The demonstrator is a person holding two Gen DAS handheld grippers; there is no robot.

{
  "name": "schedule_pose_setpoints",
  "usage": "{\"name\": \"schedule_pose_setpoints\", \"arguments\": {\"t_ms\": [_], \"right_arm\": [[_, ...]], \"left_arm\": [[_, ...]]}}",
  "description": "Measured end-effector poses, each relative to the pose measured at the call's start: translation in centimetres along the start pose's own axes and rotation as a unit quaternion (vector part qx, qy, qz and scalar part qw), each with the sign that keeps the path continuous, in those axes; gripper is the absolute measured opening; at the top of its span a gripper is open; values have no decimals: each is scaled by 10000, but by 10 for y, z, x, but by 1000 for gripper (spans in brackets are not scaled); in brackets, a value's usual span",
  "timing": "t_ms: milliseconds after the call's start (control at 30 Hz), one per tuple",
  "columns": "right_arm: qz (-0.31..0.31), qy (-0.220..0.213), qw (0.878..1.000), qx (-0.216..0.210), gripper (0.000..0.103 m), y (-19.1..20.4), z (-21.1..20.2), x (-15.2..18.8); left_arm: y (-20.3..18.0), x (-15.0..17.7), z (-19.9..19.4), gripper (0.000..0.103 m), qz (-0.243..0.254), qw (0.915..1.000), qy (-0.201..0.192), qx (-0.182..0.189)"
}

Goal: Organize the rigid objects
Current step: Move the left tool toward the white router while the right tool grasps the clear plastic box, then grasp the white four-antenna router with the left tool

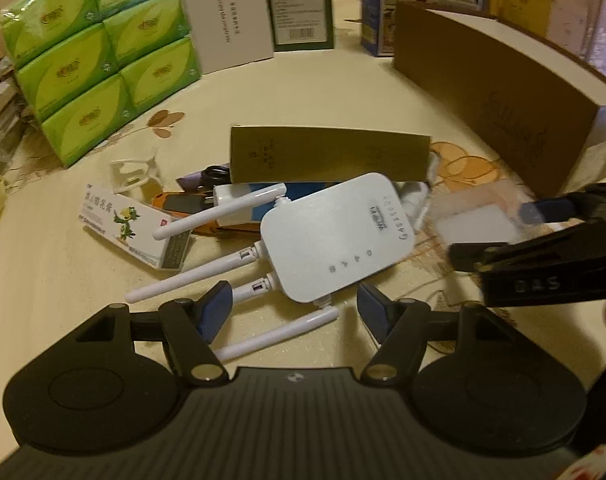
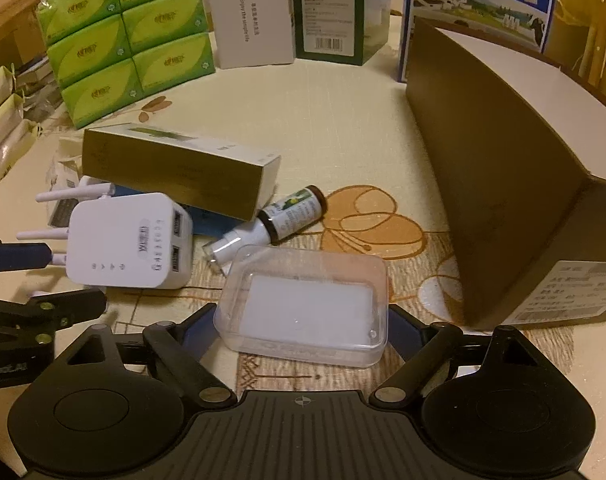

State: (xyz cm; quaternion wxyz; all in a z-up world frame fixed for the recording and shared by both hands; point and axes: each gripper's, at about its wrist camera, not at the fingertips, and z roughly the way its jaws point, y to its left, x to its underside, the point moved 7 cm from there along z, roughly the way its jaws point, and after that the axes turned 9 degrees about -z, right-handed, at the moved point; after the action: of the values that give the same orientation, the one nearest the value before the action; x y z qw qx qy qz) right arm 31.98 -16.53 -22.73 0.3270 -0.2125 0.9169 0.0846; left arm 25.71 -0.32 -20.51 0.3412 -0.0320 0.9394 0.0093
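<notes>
A white router (image 1: 335, 236) with several antennas lies on the cream tablecloth. Its near corner and two antennas sit between the spread fingers of my left gripper (image 1: 293, 312), whose pads do not press on it. In the right wrist view, the router (image 2: 131, 240) stands left of a clear plastic box (image 2: 303, 304). My right gripper (image 2: 301, 330) straddles that box, pads close beside its short sides, and I see no squeeze. The box rests on the table. From the left wrist view the right gripper (image 1: 503, 232) comes in from the right around the blurred clear box (image 1: 475, 220).
A long olive carton (image 1: 327, 156) lies behind the router, over a pile with a medicine box (image 1: 131, 228) and a white clip (image 1: 135, 172). A spray bottle (image 2: 279, 220) lies by the clear box. Green tissue packs (image 2: 131, 32), upright cartons (image 2: 255, 20) and a big brown box (image 2: 503, 168) ring the table.
</notes>
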Motion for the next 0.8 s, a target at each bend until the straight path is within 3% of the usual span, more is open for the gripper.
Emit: {"name": "schedule_pose_setpoints", "arguments": {"t_ms": [200,333,467,567,633,800], "right_arm": [[-18,34,10000,1,85,-7,-3,2],[-9,49,10000,-16,85,-10,-5,4],[-3,60,10000,-31,85,-11,-7,6],[0,77,10000,-46,85,-11,-7,7],[4,92,9999,-78,85,-10,-8,7],[-22,52,9998,-179,85,-9,-12,7]], "left_arm": [[2,7,10,66,419,9978,-161,-492],[28,9,7,64,229,9980,-93,-580],[64,10,0,61,169,9949,-134,-986],[94,10,-2,56,-175,9919,-19,-1256],[104,7,-7,52,-443,9918,64,-1197],[95,7,-32,57,-1405,9890,232,-390]]}}
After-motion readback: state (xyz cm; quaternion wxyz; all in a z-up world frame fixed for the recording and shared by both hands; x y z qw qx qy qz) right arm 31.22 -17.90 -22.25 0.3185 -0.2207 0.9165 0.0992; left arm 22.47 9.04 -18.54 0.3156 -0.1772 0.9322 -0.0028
